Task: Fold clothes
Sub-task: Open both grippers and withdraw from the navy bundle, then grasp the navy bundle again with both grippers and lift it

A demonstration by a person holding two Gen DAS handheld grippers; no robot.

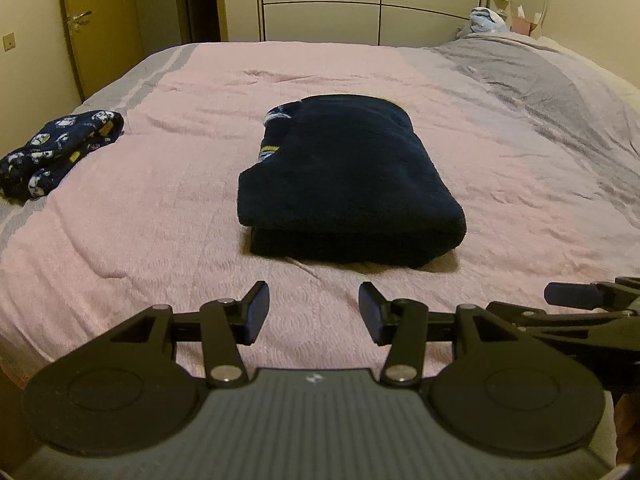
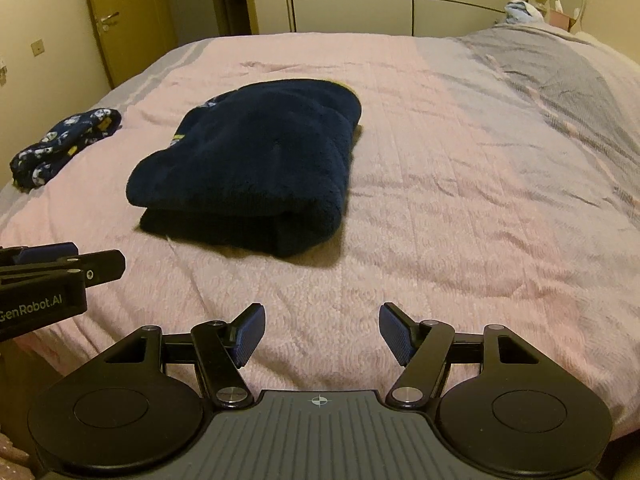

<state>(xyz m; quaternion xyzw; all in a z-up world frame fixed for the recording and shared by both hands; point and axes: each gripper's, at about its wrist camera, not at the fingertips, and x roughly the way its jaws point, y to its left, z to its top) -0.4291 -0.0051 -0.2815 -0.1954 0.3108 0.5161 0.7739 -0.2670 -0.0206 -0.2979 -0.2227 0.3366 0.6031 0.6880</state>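
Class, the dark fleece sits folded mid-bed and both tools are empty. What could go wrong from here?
1. The folded navy fleece is thick and soft; its top layer could slide open if lifted by one edge.
2. The patterned garment lies near the bed's left edge and might slip off.
3. The left tool and right tool are close together; they could collide.
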